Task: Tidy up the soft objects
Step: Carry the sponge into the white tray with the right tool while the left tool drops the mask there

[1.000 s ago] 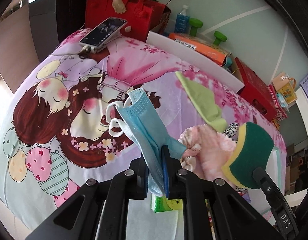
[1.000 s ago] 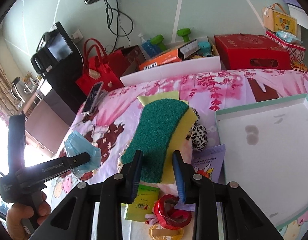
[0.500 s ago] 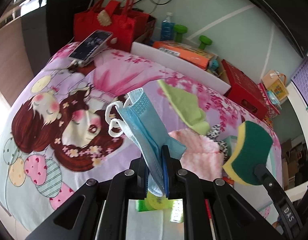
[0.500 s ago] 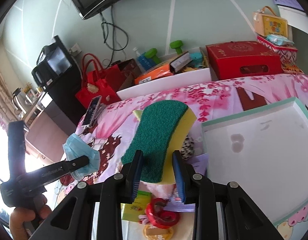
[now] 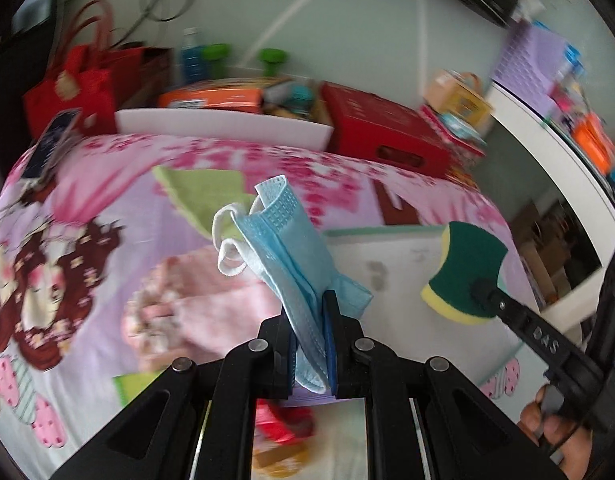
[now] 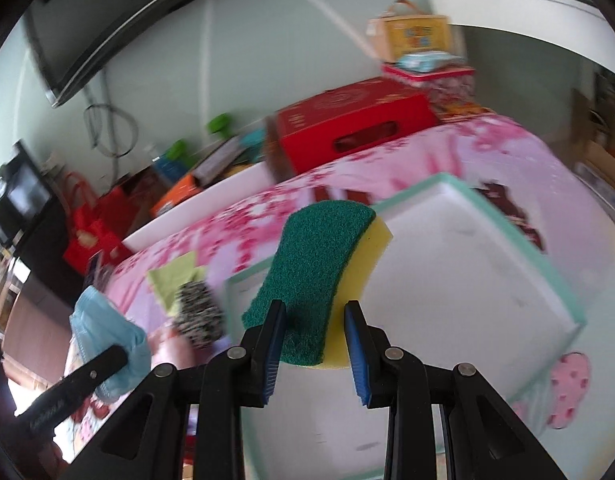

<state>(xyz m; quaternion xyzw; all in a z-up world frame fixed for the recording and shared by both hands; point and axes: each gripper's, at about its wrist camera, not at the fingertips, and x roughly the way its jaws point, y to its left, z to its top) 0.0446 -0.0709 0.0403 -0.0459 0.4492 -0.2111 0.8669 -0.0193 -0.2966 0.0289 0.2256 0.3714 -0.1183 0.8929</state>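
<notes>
My left gripper point(image 5: 310, 312) is shut on a light blue face mask point(image 5: 285, 236) and holds it in the air over the pink bedspread. My right gripper point(image 6: 315, 320) is shut on a green and yellow sponge point(image 6: 319, 264) and holds it above a white tray with a teal rim point(image 6: 563, 280). The sponge point(image 5: 465, 268) also shows at the right of the left wrist view, over the tray point(image 5: 371, 234). The mask point(image 6: 107, 336) shows at the left of the right wrist view.
On the bedspread lie a pink fluffy cloth point(image 5: 195, 304), a light green cloth point(image 5: 199, 196) and a black-and-white spotted soft item point(image 6: 197, 316). A red box point(image 6: 347, 128), a white board point(image 5: 223, 124) and a red bag point(image 5: 71, 84) stand behind the bed.
Both grippers have swung to the right with their loads. The sponge is now over the white tray, and the tray has come into the left wrist view.
</notes>
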